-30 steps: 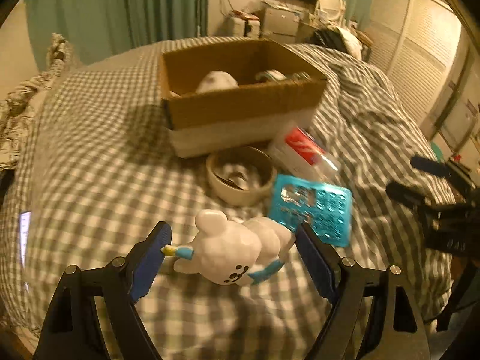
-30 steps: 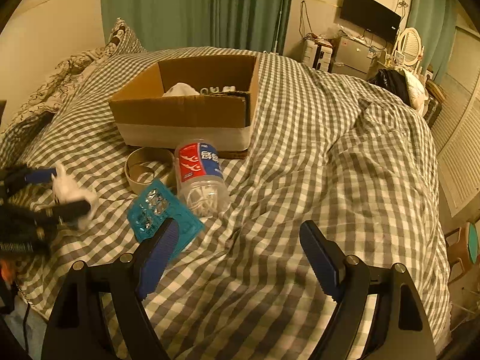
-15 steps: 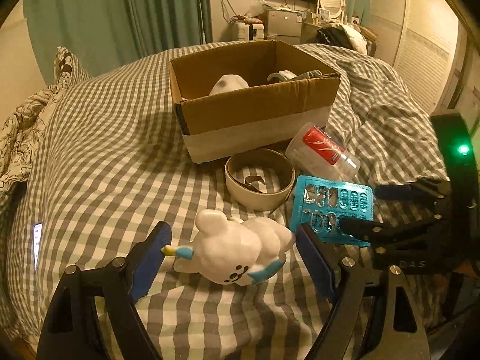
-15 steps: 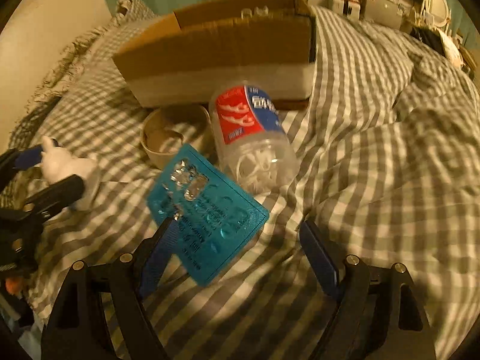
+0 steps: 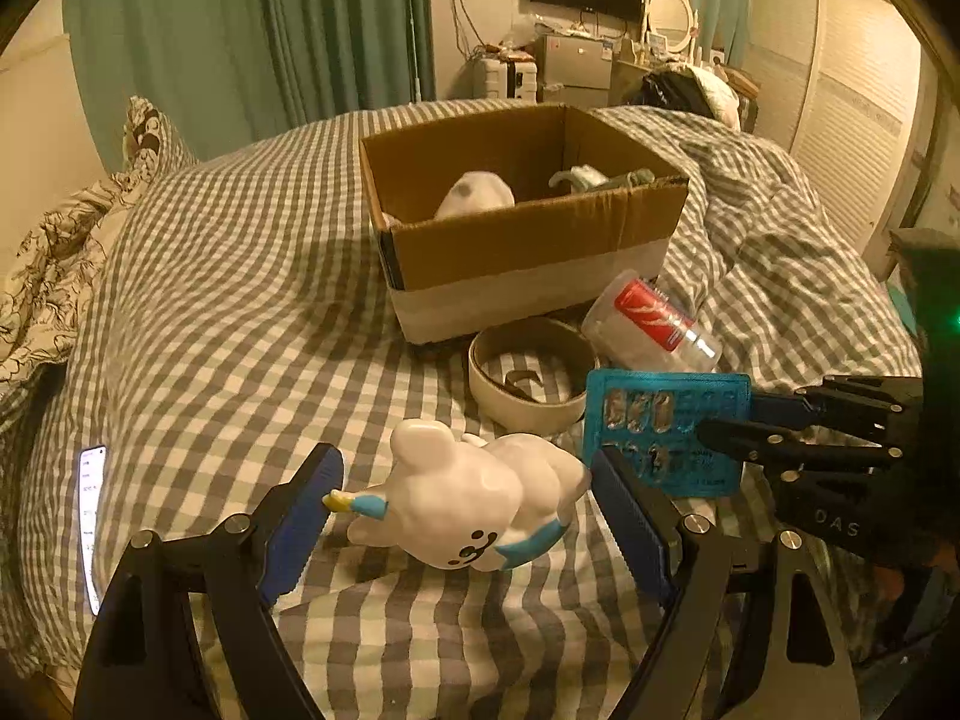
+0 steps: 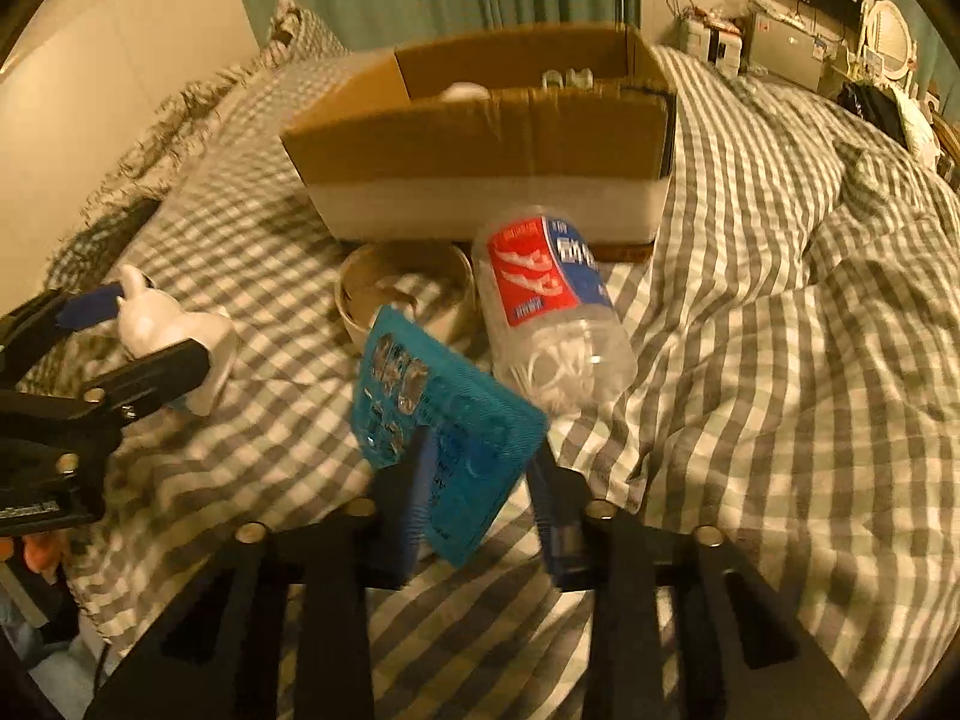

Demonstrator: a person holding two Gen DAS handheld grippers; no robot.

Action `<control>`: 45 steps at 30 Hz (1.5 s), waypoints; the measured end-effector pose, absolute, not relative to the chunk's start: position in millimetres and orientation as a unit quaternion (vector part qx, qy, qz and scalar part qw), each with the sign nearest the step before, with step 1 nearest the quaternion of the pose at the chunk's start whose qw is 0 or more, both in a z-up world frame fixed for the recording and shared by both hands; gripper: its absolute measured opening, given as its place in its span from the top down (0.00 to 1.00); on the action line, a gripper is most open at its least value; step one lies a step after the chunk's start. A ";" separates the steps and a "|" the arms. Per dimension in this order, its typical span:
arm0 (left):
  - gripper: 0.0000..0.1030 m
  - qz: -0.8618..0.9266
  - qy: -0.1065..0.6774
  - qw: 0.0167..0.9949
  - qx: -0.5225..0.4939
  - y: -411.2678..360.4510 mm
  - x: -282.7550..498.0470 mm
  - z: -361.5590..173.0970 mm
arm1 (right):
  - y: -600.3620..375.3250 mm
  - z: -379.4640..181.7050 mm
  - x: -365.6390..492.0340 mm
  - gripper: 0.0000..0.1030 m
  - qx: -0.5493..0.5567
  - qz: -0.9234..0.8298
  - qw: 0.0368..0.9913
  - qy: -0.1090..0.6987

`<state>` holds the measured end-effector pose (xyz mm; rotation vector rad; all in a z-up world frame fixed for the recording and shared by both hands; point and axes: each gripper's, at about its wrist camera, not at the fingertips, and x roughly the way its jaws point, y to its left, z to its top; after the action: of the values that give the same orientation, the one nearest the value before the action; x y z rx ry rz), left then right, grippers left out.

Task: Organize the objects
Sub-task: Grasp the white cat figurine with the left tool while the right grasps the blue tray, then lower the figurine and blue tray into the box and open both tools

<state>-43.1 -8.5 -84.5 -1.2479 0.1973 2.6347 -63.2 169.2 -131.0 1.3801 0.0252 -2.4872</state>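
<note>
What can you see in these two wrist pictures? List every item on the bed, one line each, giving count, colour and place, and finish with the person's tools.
Open cardboard box: one, brown with white band, mid-bed.
Rounded white object: one, inside the box.
Clear plastic jar with red label: one, lying before the box.
Cream tape ring: one, beside the jar.
Teal blister pack: one, between the right gripper's closing jaws.
White bear figurine with blue trim: one, lying between the left gripper's jaws.
Lit phone: one, on the checked bedspread.
Left gripper: black, blue pads, open.
Right gripper: black, blue pads, closing.
</note>
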 end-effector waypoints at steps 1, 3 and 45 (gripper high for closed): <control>0.16 0.897 0.066 0.110 -0.423 -8.7 -42.4 -82.2 | 168.3 -126.2 -61.6 0.80 0.474 -0.868 0.151 0.007; 0.16 0.899 0.065 0.110 -0.418 -8.9 -41.1 -77.5 | 165.7 -116.5 -56.8 0.84 0.462 -0.873 0.154 0.010; 0.15 0.923 0.025 0.090 -0.374 12.4 -240.5 -31.5 | 161.8 -2.2 -227.8 0.93 0.333 -0.931 0.134 0.062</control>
<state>-240.5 12.4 -31.5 -1.1125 0.0736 2.7425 -227.8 161.8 -2.2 0.9652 0.1796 -2.6998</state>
